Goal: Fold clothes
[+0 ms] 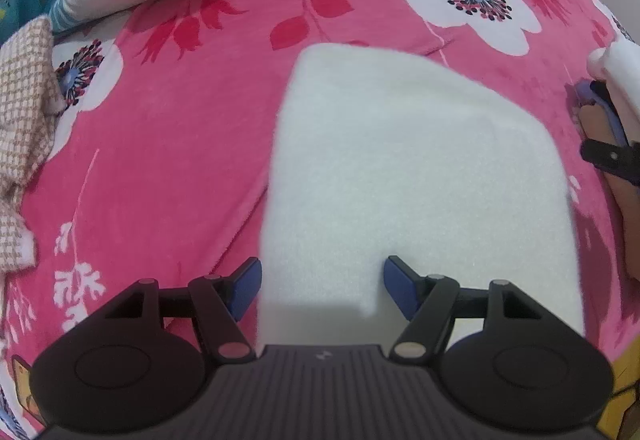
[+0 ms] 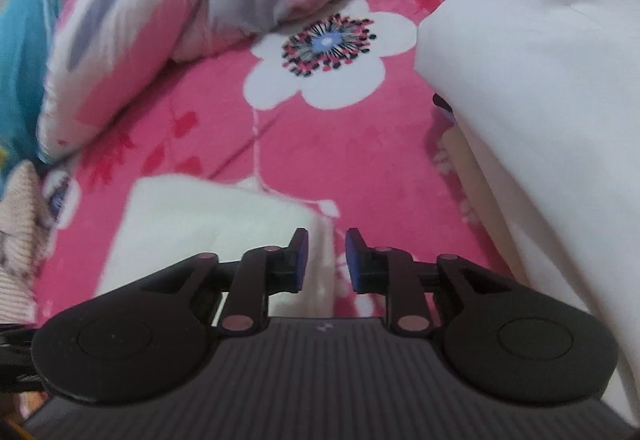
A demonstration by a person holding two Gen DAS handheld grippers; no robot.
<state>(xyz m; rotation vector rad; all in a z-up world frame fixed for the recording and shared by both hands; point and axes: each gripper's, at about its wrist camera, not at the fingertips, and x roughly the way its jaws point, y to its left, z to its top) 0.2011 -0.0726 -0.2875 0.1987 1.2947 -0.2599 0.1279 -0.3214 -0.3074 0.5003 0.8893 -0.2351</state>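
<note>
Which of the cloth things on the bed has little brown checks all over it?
The checked cloth crumpled at the left edge of the pink flowery blanket. The folded cloth in the middle is plain white, with no pattern.

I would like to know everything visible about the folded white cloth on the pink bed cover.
The white cloth looks soft and fleecy, plain, without print. It lies folded flat in a roughly rectangular block with rounded corners on the pink flowered bed cover. Its near edge reaches between the open fingers of the left hand-held gripper, which do not press it. Nothing lies on top of it.
</note>
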